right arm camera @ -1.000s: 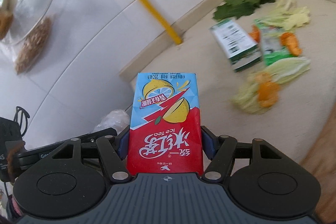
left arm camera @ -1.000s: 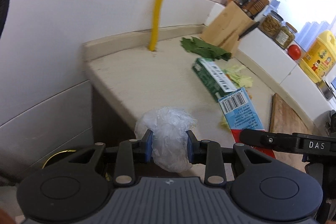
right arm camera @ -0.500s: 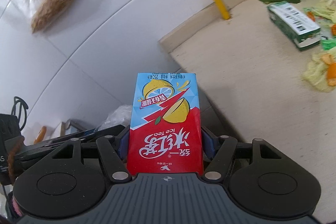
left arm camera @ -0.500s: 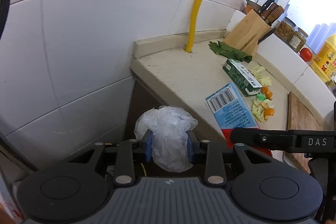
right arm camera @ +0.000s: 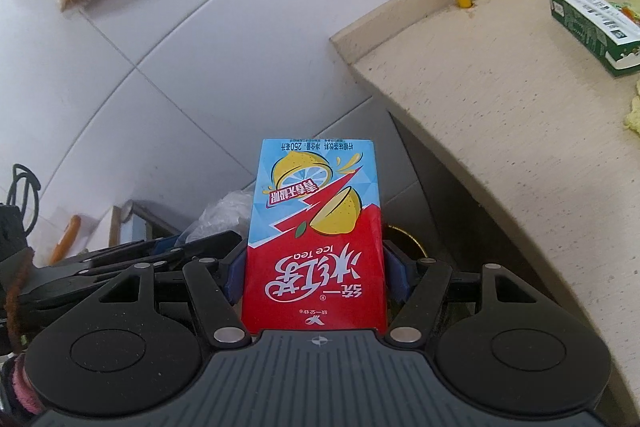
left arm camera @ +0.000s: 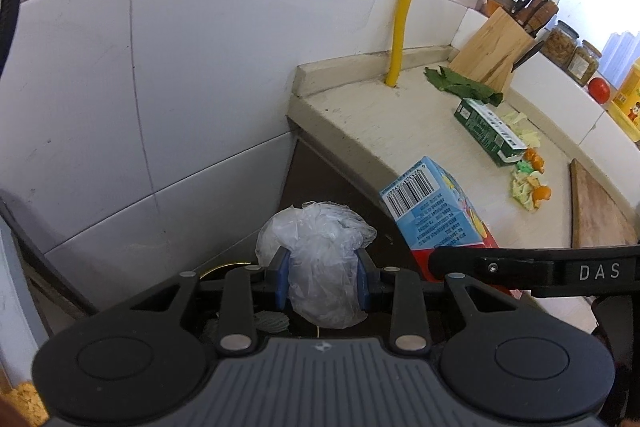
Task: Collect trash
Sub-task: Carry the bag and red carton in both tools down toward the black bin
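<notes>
Item: left gripper (left arm camera: 323,283), jaws closed part-way onto a crumpled clear plastic bag (left arm camera: 318,259), which bulges above and below the blue pads. Item: right gripper (right arm camera: 316,279), jaws closed on the sides of a red-and-blue iced tea carton (right arm camera: 316,239), held flat along the fingers with its printed face up; the same carton (left arm camera: 434,211) shows just right of the left gripper, the two tools side by side. Change noted: a second ago both grippers were over the countertop (left arm camera: 400,131); they have since swung off its end, so that the counter edge now lies ahead and to the right of each, with tiled wall (left arm camera: 180,67) directly ahead and a dark gap below. A gold-rimmed round shape (right arm camera: 404,239) shows just beyond the right gripper's fingers, possibly a bin, though too little is visible to say. Judgement: both pieces are in carry toward a drop point beside the counter; release not yet made. Remaining on the counter, well ahead and right: green carton (left arm camera: 490,131), green leaves (left arm camera: 460,85), vegetable and peel scraps (left arm camera: 528,179), so collection looks only partly done.
</notes>
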`<act>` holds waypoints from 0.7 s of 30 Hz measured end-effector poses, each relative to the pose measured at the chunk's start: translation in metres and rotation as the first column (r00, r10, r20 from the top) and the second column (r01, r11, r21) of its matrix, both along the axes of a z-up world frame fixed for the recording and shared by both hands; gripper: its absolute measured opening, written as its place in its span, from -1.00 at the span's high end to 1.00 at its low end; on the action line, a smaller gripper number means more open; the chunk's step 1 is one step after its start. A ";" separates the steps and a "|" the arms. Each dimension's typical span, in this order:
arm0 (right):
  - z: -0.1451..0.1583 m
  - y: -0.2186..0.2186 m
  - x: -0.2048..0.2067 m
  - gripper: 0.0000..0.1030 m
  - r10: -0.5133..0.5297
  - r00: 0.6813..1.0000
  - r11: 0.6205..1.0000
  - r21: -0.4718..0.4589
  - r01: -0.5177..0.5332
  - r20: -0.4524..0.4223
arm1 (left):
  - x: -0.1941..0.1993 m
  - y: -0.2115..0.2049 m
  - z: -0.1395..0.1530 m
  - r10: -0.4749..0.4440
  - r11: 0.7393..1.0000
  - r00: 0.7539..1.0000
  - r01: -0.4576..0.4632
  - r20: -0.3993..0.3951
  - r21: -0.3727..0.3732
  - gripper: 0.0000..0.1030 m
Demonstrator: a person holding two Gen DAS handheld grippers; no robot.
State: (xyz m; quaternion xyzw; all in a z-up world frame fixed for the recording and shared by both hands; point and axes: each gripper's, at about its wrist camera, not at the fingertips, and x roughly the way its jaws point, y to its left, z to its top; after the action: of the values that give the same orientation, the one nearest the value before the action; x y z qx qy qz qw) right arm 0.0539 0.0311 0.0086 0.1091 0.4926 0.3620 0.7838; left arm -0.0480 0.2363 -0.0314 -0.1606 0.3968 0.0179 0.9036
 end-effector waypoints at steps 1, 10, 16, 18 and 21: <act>0.000 0.001 0.001 -0.40 0.002 1.000 1.000 -0.005 -0.002 -0.001 | 0.000 0.001 -0.001 0.000 1.000 1.000 0.000 -0.002 0.003 0.40; -0.004 0.013 0.001 -0.40 0.014 1.000 0.999 -0.046 -0.015 -0.008 | 0.000 0.012 -0.011 0.003 1.000 1.000 -0.002 -0.007 0.026 0.40; -0.010 0.026 0.001 -0.40 0.024 1.000 0.997 -0.077 -0.024 -0.013 | 0.002 0.020 -0.017 0.007 1.000 1.000 -0.007 -0.010 0.025 0.40; -0.012 0.029 0.000 -0.40 0.026 1.000 0.996 -0.089 -0.027 -0.013 | 0.002 0.022 -0.020 0.007 1.000 1.000 -0.006 -0.013 0.025 0.40; -0.014 0.035 0.000 -0.40 0.029 1.000 0.994 -0.109 -0.030 -0.011 | 0.003 0.024 -0.024 0.003 1.000 1.000 -0.003 -0.017 0.020 0.40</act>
State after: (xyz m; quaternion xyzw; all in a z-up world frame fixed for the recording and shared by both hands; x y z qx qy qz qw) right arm 0.0542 0.0657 -0.0052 0.0607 0.5169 0.3457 0.7808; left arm -0.0448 0.2605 -0.0550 -0.1520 0.4040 0.0247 0.9017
